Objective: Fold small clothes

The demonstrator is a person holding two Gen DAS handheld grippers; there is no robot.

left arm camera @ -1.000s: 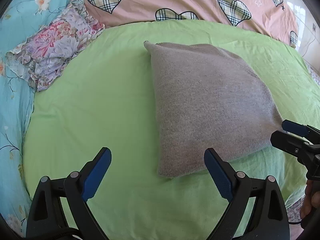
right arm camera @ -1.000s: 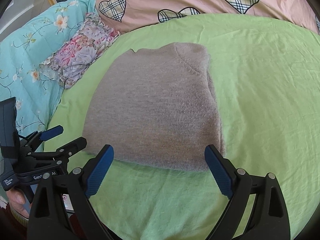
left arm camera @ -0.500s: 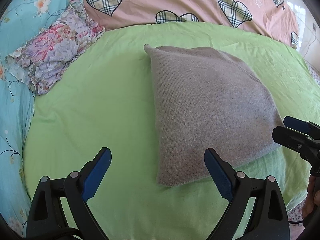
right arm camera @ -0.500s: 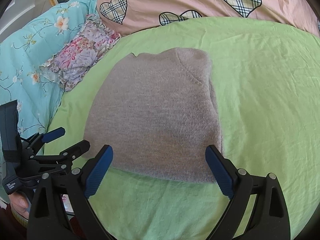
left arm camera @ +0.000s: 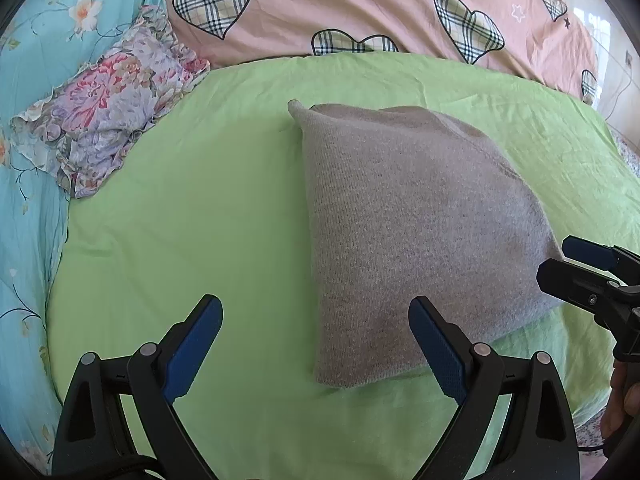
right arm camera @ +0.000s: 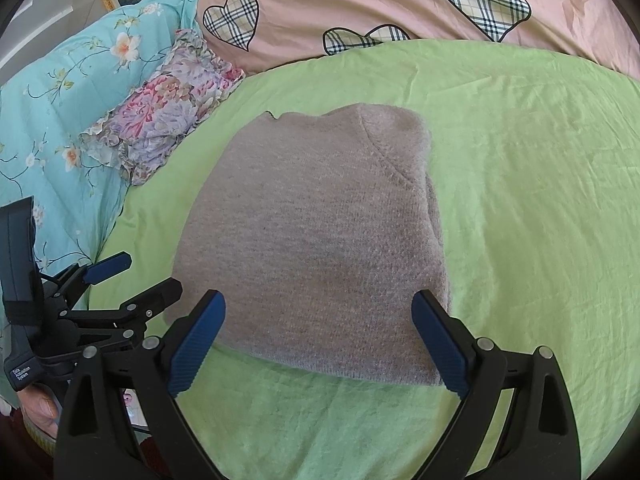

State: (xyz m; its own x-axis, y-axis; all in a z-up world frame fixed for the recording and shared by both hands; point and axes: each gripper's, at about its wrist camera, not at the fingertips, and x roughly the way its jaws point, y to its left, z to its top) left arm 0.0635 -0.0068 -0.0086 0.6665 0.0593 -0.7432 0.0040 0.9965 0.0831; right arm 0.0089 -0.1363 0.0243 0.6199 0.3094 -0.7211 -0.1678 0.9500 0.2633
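A grey knitted garment [left arm camera: 416, 224] lies folded into a rough rectangle on the green sheet [left arm camera: 200, 216]; it also shows in the right wrist view [right arm camera: 320, 240]. My left gripper [left arm camera: 316, 340] is open and empty, held above the sheet at the garment's near left corner. My right gripper [right arm camera: 318, 340] is open and empty, held over the garment's near edge. Each gripper shows in the other's view: the right one [left arm camera: 576, 264] at the garment's right corner, the left one [right arm camera: 132, 276] at its left corner.
A floral frilled cloth [left arm camera: 108, 112] lies at the sheet's far left on a turquoise flowered cover [left arm camera: 28, 160]. A pink quilt with plaid hearts [left arm camera: 360, 4] runs along the back. The bed's edge drops off at the right [left arm camera: 624, 152].
Both grippers have drawn back a little toward me and risen slightly, so the garment sits lower in both views. The garment has not moved. Both jaws stay open.
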